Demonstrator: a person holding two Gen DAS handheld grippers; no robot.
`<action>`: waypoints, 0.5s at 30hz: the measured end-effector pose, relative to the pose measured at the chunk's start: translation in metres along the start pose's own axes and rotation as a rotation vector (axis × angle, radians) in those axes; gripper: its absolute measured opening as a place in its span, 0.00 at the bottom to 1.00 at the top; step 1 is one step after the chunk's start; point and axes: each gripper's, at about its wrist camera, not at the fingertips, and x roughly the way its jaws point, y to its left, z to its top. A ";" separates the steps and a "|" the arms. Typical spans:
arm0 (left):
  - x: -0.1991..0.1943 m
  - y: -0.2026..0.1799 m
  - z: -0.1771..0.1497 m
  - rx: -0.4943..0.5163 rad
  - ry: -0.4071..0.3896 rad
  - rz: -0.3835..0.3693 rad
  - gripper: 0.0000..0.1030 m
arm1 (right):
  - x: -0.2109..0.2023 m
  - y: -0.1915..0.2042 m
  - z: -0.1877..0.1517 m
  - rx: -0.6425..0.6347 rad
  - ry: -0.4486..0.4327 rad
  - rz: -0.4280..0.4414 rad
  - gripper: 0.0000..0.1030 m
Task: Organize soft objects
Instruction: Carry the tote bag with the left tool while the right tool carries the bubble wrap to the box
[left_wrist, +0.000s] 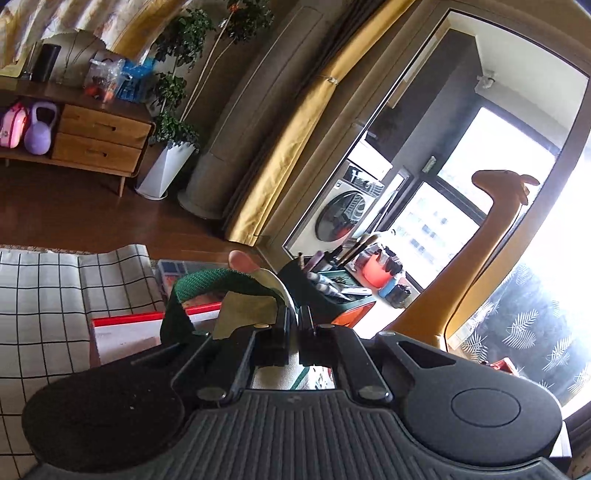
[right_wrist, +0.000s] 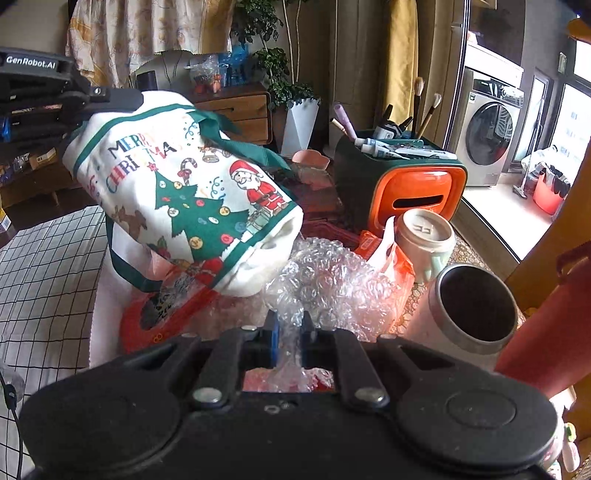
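A: What has the left gripper (left_wrist: 293, 325) got?

B: Its jaws are nearly together on the white rim of the Christmas tote bag (right_wrist: 184, 192). In the left wrist view the bag's green strap (left_wrist: 207, 286) loops up just left of the fingers, near the centre of the frame. In the right wrist view the same gripper enters from the upper left and the bag hangs from it, lifted and tilted, its Santa and tree print facing the camera.

A: And the right gripper (right_wrist: 290, 338)?

B: Narrow too, pinched on a wad of bubble wrap (right_wrist: 325, 284) at the lower centre of the frame. The wrap bulges up past the fingertips and spreads toward the right.

A: What lies under the bag?

B: A red, patterned thing (right_wrist: 162, 317) at lower left of centre. It may be another bag; the view is too cluttered to be sure.

A: Anything else near?

B: To the right of the wrap, a pale cup (right_wrist: 426, 242) and a metal-rimmed tumbler (right_wrist: 469, 310), both tipped toward the camera. Behind them stands an orange and green organizer (right_wrist: 410, 188) holding brushes. A grid-patterned cloth (right_wrist: 48, 266) covers the left edge.
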 end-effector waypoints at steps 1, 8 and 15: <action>0.003 0.007 -0.001 -0.003 0.007 0.012 0.04 | 0.005 0.002 0.001 0.003 0.001 0.007 0.09; 0.025 0.038 -0.018 0.021 0.071 0.109 0.04 | 0.040 0.010 0.002 0.002 0.025 0.012 0.09; 0.041 0.048 -0.033 0.066 0.133 0.163 0.03 | 0.072 0.017 0.001 -0.020 0.077 0.019 0.09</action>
